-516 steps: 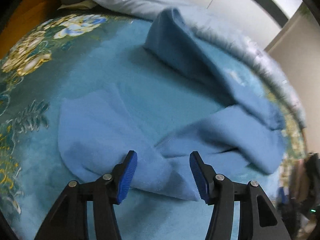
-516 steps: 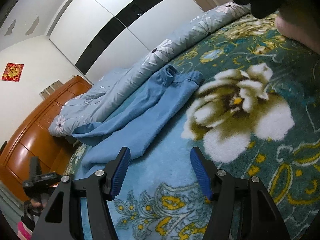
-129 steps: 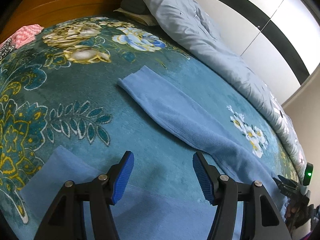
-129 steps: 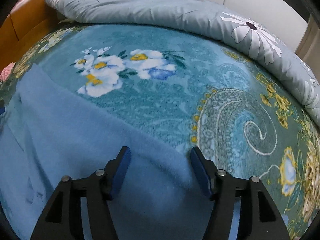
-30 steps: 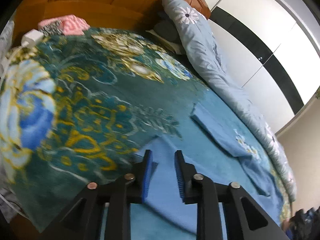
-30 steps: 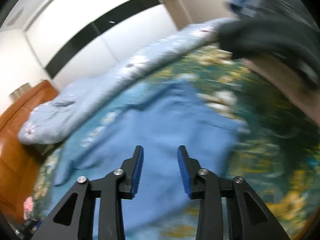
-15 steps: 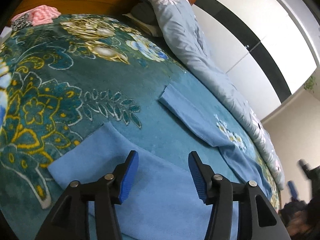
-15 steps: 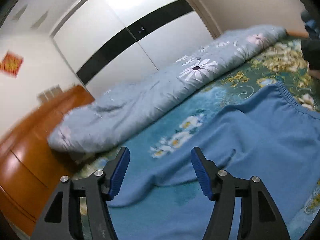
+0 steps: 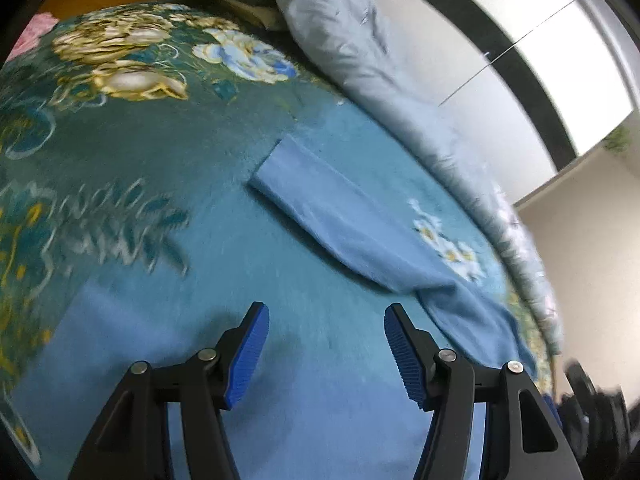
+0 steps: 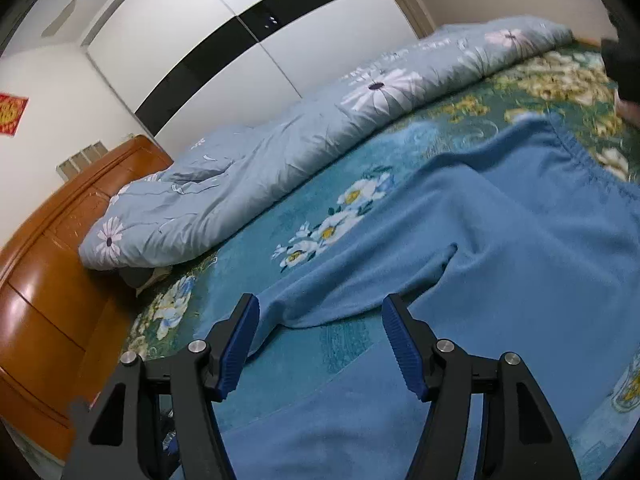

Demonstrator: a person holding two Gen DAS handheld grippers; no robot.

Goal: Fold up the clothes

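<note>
Light blue fleece trousers (image 10: 500, 240) lie spread flat on the teal flowered bedspread (image 10: 460, 128). In the left wrist view one leg (image 9: 340, 224) runs away to its cuff and the other leg (image 9: 304, 412) lies under my left gripper (image 9: 326, 354). My left gripper is open and empty, just above that near leg. My right gripper (image 10: 320, 344) is open and empty above the gap between the two legs, with the near leg (image 10: 360, 432) below it and the elastic waistband (image 10: 588, 160) far right.
A rolled grey-blue daisy quilt (image 10: 280, 148) lies along the far side of the bed. A wooden headboard (image 10: 48, 264) stands at the left. A pink cloth (image 9: 32, 36) lies near the headboard. White wardrobe doors (image 10: 240, 24) are behind.
Both grippers opened from nearly shut a second ago. The left has moved forward and lower over the near leg. The right has dropped closer to the trousers.
</note>
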